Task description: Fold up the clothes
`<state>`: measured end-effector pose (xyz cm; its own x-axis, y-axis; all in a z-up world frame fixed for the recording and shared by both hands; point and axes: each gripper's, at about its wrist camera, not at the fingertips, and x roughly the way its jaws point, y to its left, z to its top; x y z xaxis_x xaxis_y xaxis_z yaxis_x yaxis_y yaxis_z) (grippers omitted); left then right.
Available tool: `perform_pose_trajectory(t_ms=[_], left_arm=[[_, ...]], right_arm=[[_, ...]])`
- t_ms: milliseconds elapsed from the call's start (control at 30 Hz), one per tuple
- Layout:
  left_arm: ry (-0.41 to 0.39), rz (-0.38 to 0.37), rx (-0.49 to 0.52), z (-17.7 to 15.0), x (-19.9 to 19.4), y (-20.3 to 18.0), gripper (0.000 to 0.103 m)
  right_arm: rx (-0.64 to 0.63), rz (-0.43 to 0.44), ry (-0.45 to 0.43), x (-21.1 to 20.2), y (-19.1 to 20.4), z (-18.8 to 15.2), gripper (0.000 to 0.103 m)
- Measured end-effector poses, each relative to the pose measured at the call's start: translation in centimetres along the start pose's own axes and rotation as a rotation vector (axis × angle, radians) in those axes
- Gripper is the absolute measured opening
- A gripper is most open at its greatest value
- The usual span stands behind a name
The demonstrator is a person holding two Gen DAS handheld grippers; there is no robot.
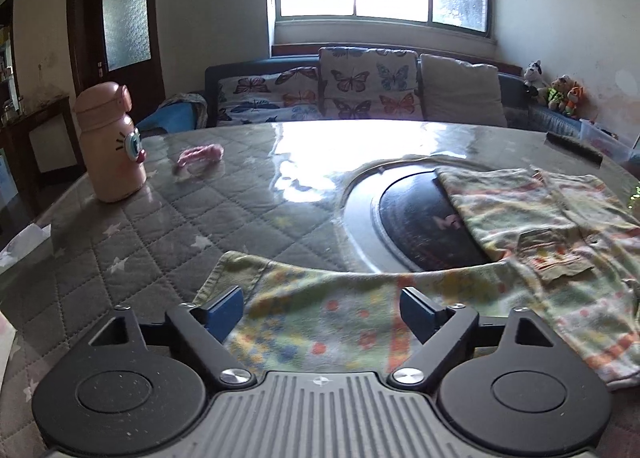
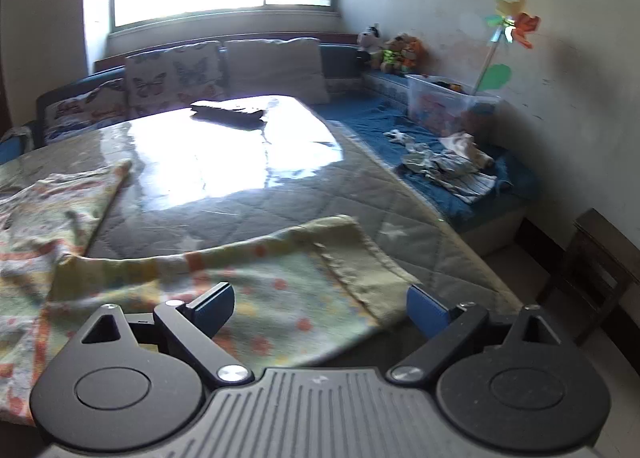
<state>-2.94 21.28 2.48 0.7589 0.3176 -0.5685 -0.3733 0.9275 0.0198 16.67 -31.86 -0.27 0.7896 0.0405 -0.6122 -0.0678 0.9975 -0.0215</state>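
Note:
A small patterned garment (image 1: 520, 258), pale green with orange and yellow prints, lies spread on the quilted table (image 1: 160, 225). My left gripper (image 1: 322, 312) is open just above its near left sleeve or hem, the cloth lying between the blue pads (image 1: 224, 312). In the right wrist view the same garment (image 2: 240, 290) lies flat, its right end with a plain green cuff. My right gripper (image 2: 320, 312) is open over that end and holds nothing.
A pink bottle (image 1: 110, 141) stands at the table's left, with a pink hair tie (image 1: 200, 155) near it. A dark round inset (image 1: 420, 217) sits mid-table. A dark remote (image 2: 228, 111) lies at the far edge. A sofa (image 2: 400, 117) with clothes runs behind and to the right.

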Motion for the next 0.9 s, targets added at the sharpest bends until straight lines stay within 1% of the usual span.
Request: perform_pose_trajectory(t_ms=[33, 100, 133, 200, 267, 333, 367, 433, 467, 500, 533, 567, 633, 700, 733, 833, 900], left_arm=[[-0.008, -0.01, 0.003, 0.2, -0.2, -0.3, 0.093], [-0.023, -0.029, 0.007, 0.5, -0.6, -1.0, 0.098], [-0.029, -0.038, 0.01, 0.6, -0.8, -1.3, 0.1], [-0.038, -0.057, 0.016, 0.9, -1.0, -1.9, 0.103], [-0.047, -0.075, 0.021, 1.1, -1.3, -2.5, 0.103], [-0.053, -0.094, 0.026, 1.3, -1.5, -3.1, 0.103], [-0.054, -0.103, 0.027, 1.4, -1.6, -3.4, 0.103], [-0.054, -0.121, 0.034, 1.4, -1.7, -4.1, 0.103], [-0.053, -0.13, 0.037, 1.5, -1.7, -4.5, 0.103], [-0.052, -0.139, 0.04, 1.5, -1.7, -4.8, 0.103], [-0.051, -0.147, 0.043, 1.6, -1.6, -5.2, 0.103], [-0.048, -0.157, 0.046, 1.6, -1.5, -5.6, 0.103], [-0.041, -0.178, 0.056, 1.6, -1.3, -6.6, 0.103], [-0.035, -0.197, 0.073, 1.6, -1.1, -7.6, 0.103], [-0.033, -0.21, 0.08, 1.7, -1.1, -8.2, 0.103], [-0.025, -0.247, 0.099, 1.8, -0.8, -9.9, 0.103], [-0.02, -0.267, 0.112, 2.0, -0.6, -11.0, 0.103]], right_arm=[[0.016, -0.008, 0.001, 0.0, -0.4, -0.1, 0.09], [0.047, -0.025, 0.003, 0.0, -1.3, -0.2, 0.087], [0.056, -0.029, 0.003, 0.0, -1.7, -0.2, 0.083], [0.073, -0.044, 0.002, 0.0, -2.2, -0.3, 0.079], [0.082, -0.049, 0.004, 0.3, -2.6, -0.2, 0.073], [0.096, -0.051, 0.008, 0.6, -2.9, -0.1, 0.065], [0.103, -0.051, 0.01, 0.7, -2.9, -0.2, 0.062], [0.111, -0.055, 0.011, 1.0, -3.0, -0.1, 0.054], [0.115, -0.059, 0.011, 1.1, -3.0, -0.2, 0.053], [0.116, -0.057, 0.009, 1.2, -3.0, -0.2, 0.049], [0.117, -0.052, 0.006, 1.1, -3.0, -0.2, 0.041], [0.121, -0.049, 0.002, 1.1, -2.9, -0.2, 0.037], [0.136, -0.026, -0.005, 0.9, -2.9, -0.2, 0.017], [0.142, -0.016, -0.01, 0.6, -2.6, -0.1, 0.011], [0.144, -0.011, -0.018, 0.3, -2.6, 0.0, 0.008], [0.148, 0.005, -0.041, -0.5, -2.3, 0.4, 0.008], [0.155, 0.03, -0.06, -1.3, -2.2, 0.9, 0.008]])
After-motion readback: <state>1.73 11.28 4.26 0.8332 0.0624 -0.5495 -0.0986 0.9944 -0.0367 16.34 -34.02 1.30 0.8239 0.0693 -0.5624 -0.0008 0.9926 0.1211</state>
